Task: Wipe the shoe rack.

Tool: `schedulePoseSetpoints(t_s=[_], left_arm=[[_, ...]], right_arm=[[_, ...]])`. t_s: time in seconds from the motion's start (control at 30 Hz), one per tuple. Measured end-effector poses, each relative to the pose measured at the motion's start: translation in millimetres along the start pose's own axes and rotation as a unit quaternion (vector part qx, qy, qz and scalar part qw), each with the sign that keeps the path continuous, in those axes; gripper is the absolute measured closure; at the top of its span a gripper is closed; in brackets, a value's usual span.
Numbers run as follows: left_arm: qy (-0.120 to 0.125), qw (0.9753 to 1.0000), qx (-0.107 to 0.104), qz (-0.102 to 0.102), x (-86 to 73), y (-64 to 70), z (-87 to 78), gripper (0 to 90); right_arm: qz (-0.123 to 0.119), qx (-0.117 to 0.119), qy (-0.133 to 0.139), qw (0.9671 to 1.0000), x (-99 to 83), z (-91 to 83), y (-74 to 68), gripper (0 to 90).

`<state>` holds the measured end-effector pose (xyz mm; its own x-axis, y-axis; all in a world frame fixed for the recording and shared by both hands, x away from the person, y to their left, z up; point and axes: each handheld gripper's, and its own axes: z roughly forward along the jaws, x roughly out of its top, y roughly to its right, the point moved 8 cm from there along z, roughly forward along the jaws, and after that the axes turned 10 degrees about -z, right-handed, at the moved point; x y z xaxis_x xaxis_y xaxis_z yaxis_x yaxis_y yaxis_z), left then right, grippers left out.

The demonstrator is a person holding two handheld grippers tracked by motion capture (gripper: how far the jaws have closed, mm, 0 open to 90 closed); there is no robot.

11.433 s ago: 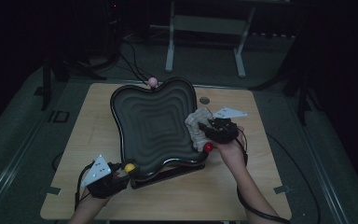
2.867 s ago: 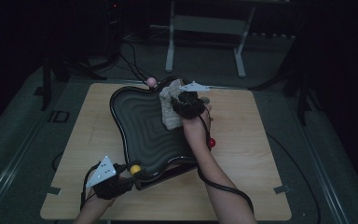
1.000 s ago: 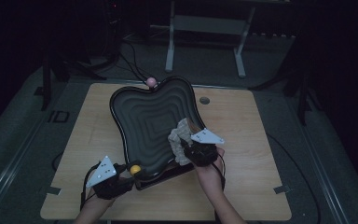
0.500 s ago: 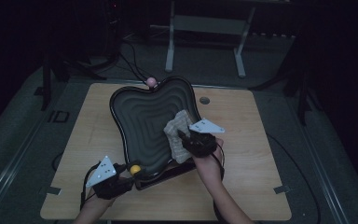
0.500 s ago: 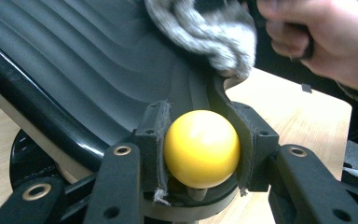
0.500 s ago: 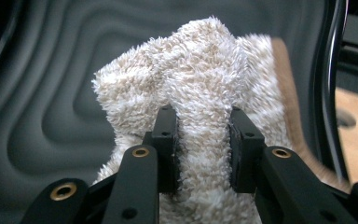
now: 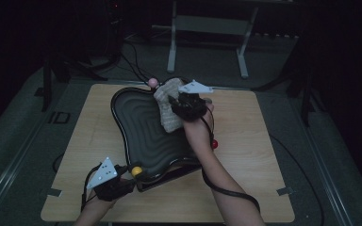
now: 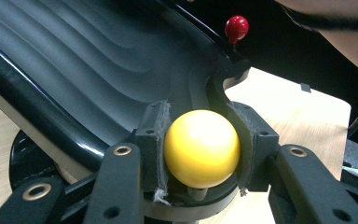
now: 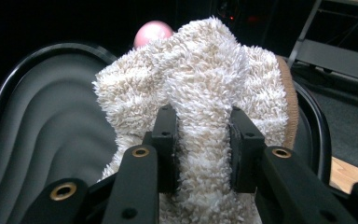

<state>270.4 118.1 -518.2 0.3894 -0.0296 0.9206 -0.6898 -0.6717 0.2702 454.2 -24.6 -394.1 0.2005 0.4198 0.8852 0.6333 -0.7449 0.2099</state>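
A black ridged tray [image 7: 141,127] with wavy edges lies on the wooden table [image 7: 250,141]. My right gripper [image 7: 181,107] [image 9: 201,149] is shut on a fluffy beige cloth [image 7: 168,110] [image 9: 205,88], which rests on the tray's far right part. Its jaws pinch a fold of the cloth. At the tray's near corner my left gripper [image 7: 122,181] [image 8: 200,149] is shut on a yellow ball knob [image 7: 136,171] [image 8: 201,147]. The tray's ridged floor [image 8: 98,60] [image 9: 42,135] lies beyond the jaws in both gripper views.
A pink knob [image 7: 153,83] [image 9: 153,31] stands at the tray's far edge and a red knob [image 7: 214,143] [image 8: 237,27] at its right side. Metal stand legs [image 7: 207,28] and cables lie on the dark floor beyond the table.
My right gripper has carried the cloth from the tray's near right part up to its far right part. The left gripper has stayed on the yellow knob.
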Motion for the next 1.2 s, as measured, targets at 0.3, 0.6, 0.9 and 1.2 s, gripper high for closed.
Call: schedulePoseSetpoints(t_s=[0.3,0.6,0.9,1.2], left_arm=[[0.001,1.0000,-0.001,0.000,0.1,0.0,0.2,59.4],[0.000,1.0000,0.001,0.000,0.3,0.1,0.3,59.4],[0.001,1.0000,0.000,-0.001,0.1,0.1,0.3,59.4],[0.001,1.0000,0.001,-0.002,0.0,0.2,0.2,59.4]], right_arm=[[0.011,-0.010,-0.025,0.9996,10.2,30.9,8.6,68.5],[-0.011,-0.024,-0.058,0.9980,-15.3,40.3,11.3,68.2],[0.002,-0.024,-0.056,0.9981,-31.1,29.0,8.6,68.2],[-0.002,-0.010,-0.052,0.9986,-57.7,8.2,-7.3,68.4]])
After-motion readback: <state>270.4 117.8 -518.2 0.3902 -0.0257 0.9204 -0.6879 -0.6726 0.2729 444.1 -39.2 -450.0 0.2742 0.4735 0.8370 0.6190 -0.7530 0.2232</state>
